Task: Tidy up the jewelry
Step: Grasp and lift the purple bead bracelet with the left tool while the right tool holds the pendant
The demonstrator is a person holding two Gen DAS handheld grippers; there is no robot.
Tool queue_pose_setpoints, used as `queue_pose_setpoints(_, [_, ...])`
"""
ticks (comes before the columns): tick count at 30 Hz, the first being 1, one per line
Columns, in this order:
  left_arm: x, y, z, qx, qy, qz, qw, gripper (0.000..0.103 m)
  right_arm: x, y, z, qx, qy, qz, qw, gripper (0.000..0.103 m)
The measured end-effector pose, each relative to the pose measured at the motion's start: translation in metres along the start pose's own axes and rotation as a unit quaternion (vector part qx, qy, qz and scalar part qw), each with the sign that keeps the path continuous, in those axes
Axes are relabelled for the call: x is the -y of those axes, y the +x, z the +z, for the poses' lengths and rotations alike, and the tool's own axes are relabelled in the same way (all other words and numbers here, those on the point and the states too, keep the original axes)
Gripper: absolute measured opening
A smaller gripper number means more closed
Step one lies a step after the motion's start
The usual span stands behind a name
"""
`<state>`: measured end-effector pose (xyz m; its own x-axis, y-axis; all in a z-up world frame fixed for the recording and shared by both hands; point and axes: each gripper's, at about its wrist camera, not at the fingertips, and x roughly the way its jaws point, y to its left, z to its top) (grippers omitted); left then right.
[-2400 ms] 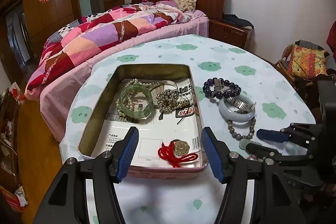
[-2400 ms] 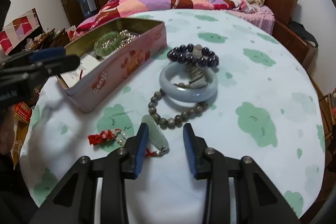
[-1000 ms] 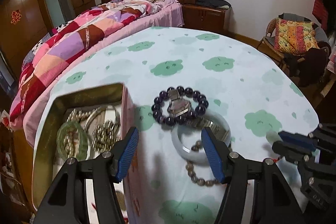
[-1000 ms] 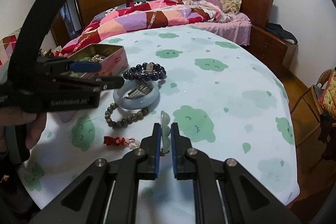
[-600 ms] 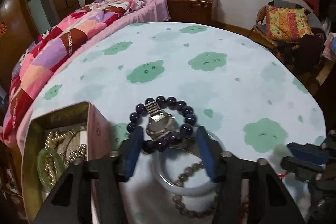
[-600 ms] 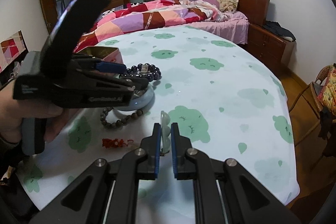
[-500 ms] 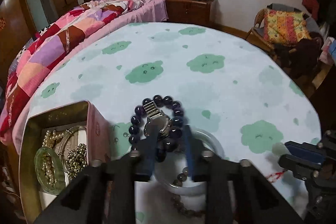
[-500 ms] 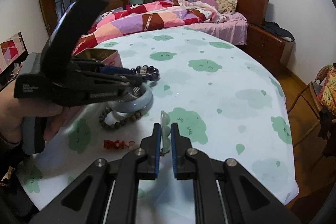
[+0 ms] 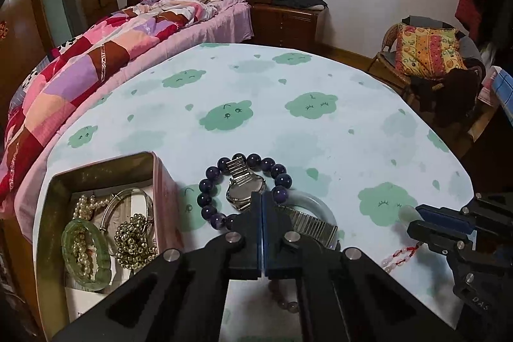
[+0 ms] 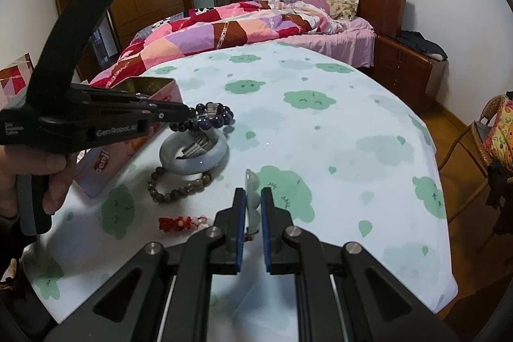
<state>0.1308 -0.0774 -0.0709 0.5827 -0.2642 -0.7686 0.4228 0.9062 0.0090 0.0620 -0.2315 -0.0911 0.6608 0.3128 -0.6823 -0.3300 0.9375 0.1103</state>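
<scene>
My left gripper (image 9: 262, 197) is shut on the near side of a dark purple bead bracelet (image 9: 211, 175) that rings a silver watch (image 9: 245, 189); in the right wrist view the bracelet (image 10: 218, 117) hangs lifted at the left gripper's tip (image 10: 189, 112). My right gripper (image 10: 253, 197) is shut on a pale green jade pendant (image 10: 252, 181) whose red cord and tassel (image 10: 179, 221) trail on the cloth. A pink tin box (image 9: 160, 181) at the left holds a green bangle (image 9: 85, 255), pearls and a gold bead bracelet (image 9: 133, 242).
A pale jade bangle (image 10: 192, 159) lies on the round table's cloud-print cloth (image 10: 320, 133) with the watch strap (image 9: 312, 225) across it. A grey-brown bead bracelet (image 10: 178, 185) lies next to it. A bed stands behind the table, a chair (image 9: 426, 53) at the right.
My left gripper swung right from the tin box to the purple bracelet and closed on it, lifting it slightly. My right gripper stayed shut on the pendant, held above the cloth.
</scene>
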Motion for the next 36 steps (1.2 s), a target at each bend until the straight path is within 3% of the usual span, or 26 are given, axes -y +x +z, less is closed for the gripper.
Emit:
queue_pose_setpoints(5, [0.005,0.001,0.001,0.0,0.009,0.007,0.9999,0.0,0.003,0.01,0.007,-0.009,-0.001,0.001,1.0,0.011])
queue_pose_setpoints(7, [0.007,0.004,0.002,-0.008,0.017,0.02,0.9996,0.007,0.006,0.017,0.014,-0.01,0.0,-0.004,1.0,0.011])
queue_pose_setpoints(9, [0.006,0.006,0.003,-0.01,0.016,0.026,0.9995,0.031,0.01,0.024,0.021,-0.011,0.002,-0.009,1.0,0.011])
queue_pose_setpoints(11, [0.003,0.005,0.003,-0.003,0.01,0.031,0.9995,0.047,0.013,0.029,0.028,-0.01,0.0,-0.016,1.0,0.011])
queue_pose_setpoints(12, [0.002,0.005,0.002,0.0,0.008,0.033,0.9994,0.049,0.013,0.032,0.031,-0.01,-0.002,-0.02,1.0,0.011])
queue_pose_setpoints(22, [0.005,0.014,0.005,-0.014,0.023,0.032,0.9991,0.049,0.013,0.047,0.042,-0.027,-0.014,-0.036,0.999,0.011])
queue_pose_setpoints(33, [0.005,0.024,0.004,-0.032,0.02,0.028,0.9989,0.049,0.023,0.052,0.036,-0.047,0.006,-0.023,0.999,0.011])
queue_pose_setpoints(36, [0.005,0.025,0.004,-0.038,0.022,0.025,0.9987,0.043,0.024,0.052,0.035,-0.049,0.007,-0.022,0.999,0.011])
